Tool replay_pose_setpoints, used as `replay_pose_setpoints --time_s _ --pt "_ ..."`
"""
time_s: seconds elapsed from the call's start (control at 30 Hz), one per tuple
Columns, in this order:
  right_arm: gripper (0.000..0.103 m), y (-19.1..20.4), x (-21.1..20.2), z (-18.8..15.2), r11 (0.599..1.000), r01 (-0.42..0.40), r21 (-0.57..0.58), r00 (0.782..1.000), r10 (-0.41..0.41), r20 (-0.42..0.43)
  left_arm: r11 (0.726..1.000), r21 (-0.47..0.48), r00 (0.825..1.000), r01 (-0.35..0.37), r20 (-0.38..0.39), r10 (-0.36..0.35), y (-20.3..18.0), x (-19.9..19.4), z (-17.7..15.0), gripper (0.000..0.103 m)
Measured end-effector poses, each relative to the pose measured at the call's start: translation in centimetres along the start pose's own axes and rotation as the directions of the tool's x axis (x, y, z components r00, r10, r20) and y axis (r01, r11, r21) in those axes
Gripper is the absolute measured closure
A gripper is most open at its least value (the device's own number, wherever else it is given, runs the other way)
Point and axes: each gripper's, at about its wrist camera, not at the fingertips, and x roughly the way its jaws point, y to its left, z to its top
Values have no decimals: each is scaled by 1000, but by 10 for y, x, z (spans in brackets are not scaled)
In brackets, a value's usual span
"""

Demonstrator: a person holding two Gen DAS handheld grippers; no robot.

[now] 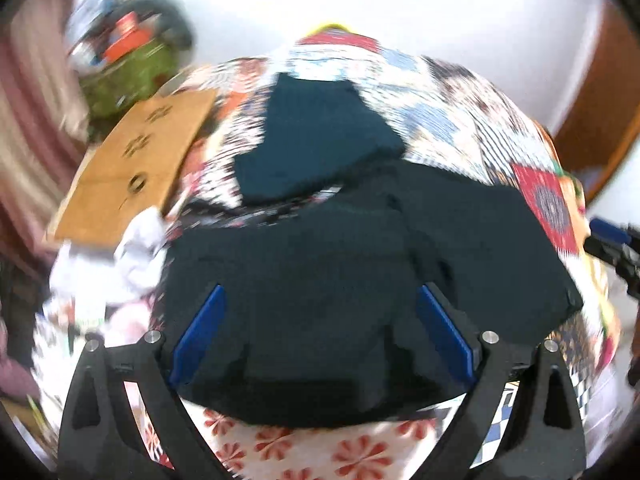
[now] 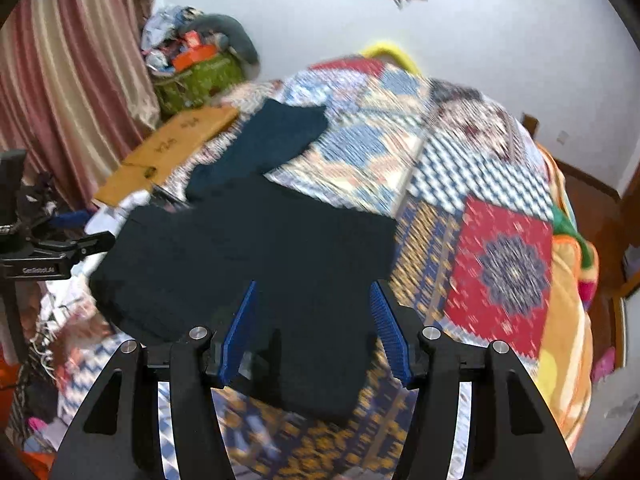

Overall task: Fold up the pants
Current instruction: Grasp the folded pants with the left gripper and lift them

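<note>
Dark navy pants (image 1: 320,280) lie folded and spread on a patchwork quilt (image 1: 460,120), also in the right wrist view (image 2: 260,248). A second dark teal folded garment (image 1: 316,140) lies just beyond them (image 2: 272,140). My left gripper (image 1: 320,300) is open above the near part of the pants, its blue pads (image 1: 200,332) wide apart and empty. My right gripper (image 2: 312,300) is open over the pants' near right edge, with nothing between its blue pads (image 2: 386,320). Both views are motion blurred.
A brown cardboard sheet (image 1: 132,164) lies on the bed's left side, with white crumpled cloth (image 1: 116,264) near it. A green bag of clutter (image 2: 200,72) stands by the pink curtain (image 2: 68,80). The left gripper's body (image 2: 48,248) shows in the right view.
</note>
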Motion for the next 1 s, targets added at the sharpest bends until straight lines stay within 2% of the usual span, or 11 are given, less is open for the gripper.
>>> replay_pose_setpoints --time_s 0.1,0.2,0.3,0.4,0.5,0.57,0.6,0.73,0.8,0.9,1.0 --pt "49 24 4 12 999 -42 -34 999 42 27 989 -146 1000 12 -26 -16 47 -2 -9 7" --pt "47 50 17 20 993 -85 -80 996 88 29 974 -226 998 -18 -65 4 83 0 -22 7" --pt "47 68 35 20 987 -125 -105 992 126 8 964 -266 995 -32 -100 5 104 3 -39 7" --pt "47 75 59 17 984 -148 -95 989 144 -43 946 -325 986 6 -154 -59 120 13 -60 7" --pt "47 79 82 10 986 -134 -96 985 122 -122 914 -403 968 40 -212 -136 129 29 -80 7" --pt "47 77 96 2 985 -138 -103 976 118 -182 901 -431 959 34 -241 -152 129 37 -88 7" --pt "47 76 96 0 984 -145 -102 977 126 -174 896 -443 954 41 -249 -166 129 41 -92 7" --pt "48 73 90 1 981 -166 -103 972 145 -185 835 -540 924 108 -254 -284 131 54 -104 7" --pt "48 74 89 1 980 -164 -110 973 142 -182 790 -597 907 143 -240 -346 132 62 -107 7" --pt "47 75 89 2 980 -169 -108 972 147 -182 746 -643 886 175 -228 -405 131 72 -109 7" --pt "47 75 91 2 979 -174 -102 971 154 -181 726 -660 880 196 -209 -427 129 78 -104 7"
